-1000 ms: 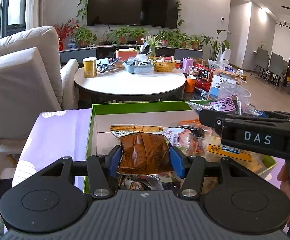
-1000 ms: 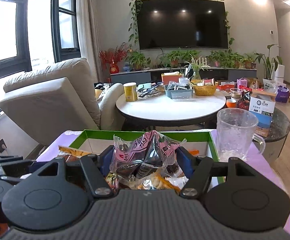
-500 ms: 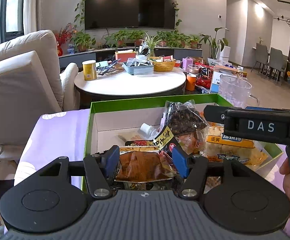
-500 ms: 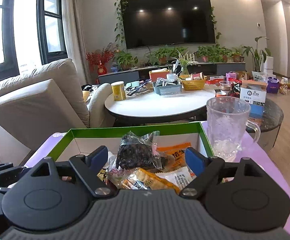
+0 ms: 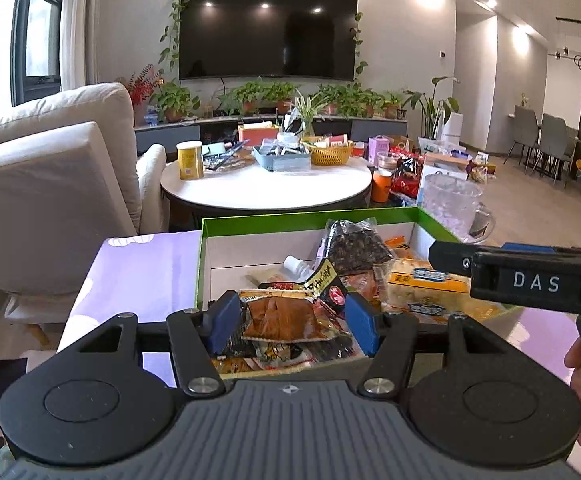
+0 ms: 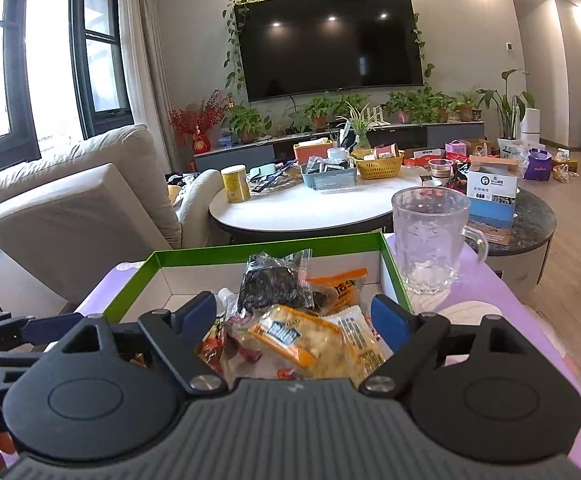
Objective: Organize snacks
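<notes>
A green-rimmed cardboard box (image 5: 290, 219) (image 6: 250, 249) on the purple tablecloth holds several snack packets. My left gripper (image 5: 293, 322) stands open at the box's near edge. A brown packet (image 5: 282, 316) lies on the pile between its blue pads, and the pads do not press it. My right gripper (image 6: 293, 318) is open too, over a yellow packet (image 6: 294, 334) (image 5: 422, 280). Nothing is held between its fingers. A dark clear-wrapped packet (image 6: 274, 284) (image 5: 350, 244) stands upright in the middle of the box. In the left wrist view, the right gripper (image 5: 530, 280) shows side-on at the right, held by a hand.
A clear glass mug (image 6: 426, 240) (image 5: 450, 204) stands just right of the box. Behind it is a round white table (image 6: 310, 216) with a yellow can, trays and a basket. A beige armchair (image 6: 78, 216) is at the left. Purple cloth (image 5: 138, 272) lies left of the box.
The left gripper let go of the brown packet, which now lies on the pile. The right gripper released the dark packet, now standing in the box. Both grippers drew back.
</notes>
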The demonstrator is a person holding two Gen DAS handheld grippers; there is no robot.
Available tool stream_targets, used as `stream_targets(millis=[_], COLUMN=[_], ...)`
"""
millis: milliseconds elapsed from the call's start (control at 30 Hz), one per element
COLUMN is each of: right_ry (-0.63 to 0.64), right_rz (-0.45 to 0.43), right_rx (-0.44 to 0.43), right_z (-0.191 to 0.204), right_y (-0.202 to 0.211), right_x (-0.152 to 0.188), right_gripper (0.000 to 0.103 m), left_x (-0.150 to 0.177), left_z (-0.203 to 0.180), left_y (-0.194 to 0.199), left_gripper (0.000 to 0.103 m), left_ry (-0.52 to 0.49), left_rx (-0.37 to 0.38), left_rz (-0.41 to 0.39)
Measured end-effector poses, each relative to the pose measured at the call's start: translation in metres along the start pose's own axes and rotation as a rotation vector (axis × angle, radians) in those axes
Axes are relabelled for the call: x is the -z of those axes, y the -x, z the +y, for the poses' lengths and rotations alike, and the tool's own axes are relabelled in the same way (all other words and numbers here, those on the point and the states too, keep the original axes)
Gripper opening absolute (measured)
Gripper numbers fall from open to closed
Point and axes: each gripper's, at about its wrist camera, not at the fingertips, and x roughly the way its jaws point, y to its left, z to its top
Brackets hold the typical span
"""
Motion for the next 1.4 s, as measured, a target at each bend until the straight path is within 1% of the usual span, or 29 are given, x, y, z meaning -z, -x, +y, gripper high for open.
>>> stream_targets(millis=[67, 200, 400, 567, 833, 1100, 1233, 1400], right_ry=[-0.012, -0.039, -0.003, 0.007, 0.010, -0.004, -0.010, -0.013], right_rz=[-0.003, -0.004, -0.014, -0.031, -0.069, -0.085, -0.089, -0.086], right_rx=[-0.005, -0.024, -0.040, -0.053, -0.052, -0.052, -0.047, -0.040], right_z=[-0.001, -0.001, 0.006, 0.005, 0.000, -0.007, -0.010, -0.011], right_y=[0.008, 0.029, 0.056, 0.074, 0.094, 0.104, 0.107, 0.107], right_x=[0.003, 0.013, 0.024, 0.029, 0.031, 0.037, 0.039, 0.041], right_gripper=[0.068, 0.068, 0.068, 0.068, 0.068, 0.068, 0.068, 0.068], left_x=[0.004, 0.015, 0.023, 0.027, 0.035, 0.039, 0.040, 0.040], left_z=[-0.004, -0.014, -0.023, -0.030, -0.046, -0.061, -0.062, -0.061], left_y=[0.012, 0.035, 0.066, 0.084, 0.103, 0.111, 0.113, 0.115], left_gripper=[0.056, 0.056, 0.055, 0.055, 0.055, 0.055, 0.055, 0.055], left_ry=[-0.009, -0.014, 0.016, 0.007, -0.045, -0.074, -0.053, -0.043], left_rx=[-0.005, -0.040, -0.053, -0.069, -0.137, -0.127, -0.115, -0.126], left_rz=[-0.008, -0.025, -0.040, -0.051, -0.072, -0.068, -0.058, -0.060])
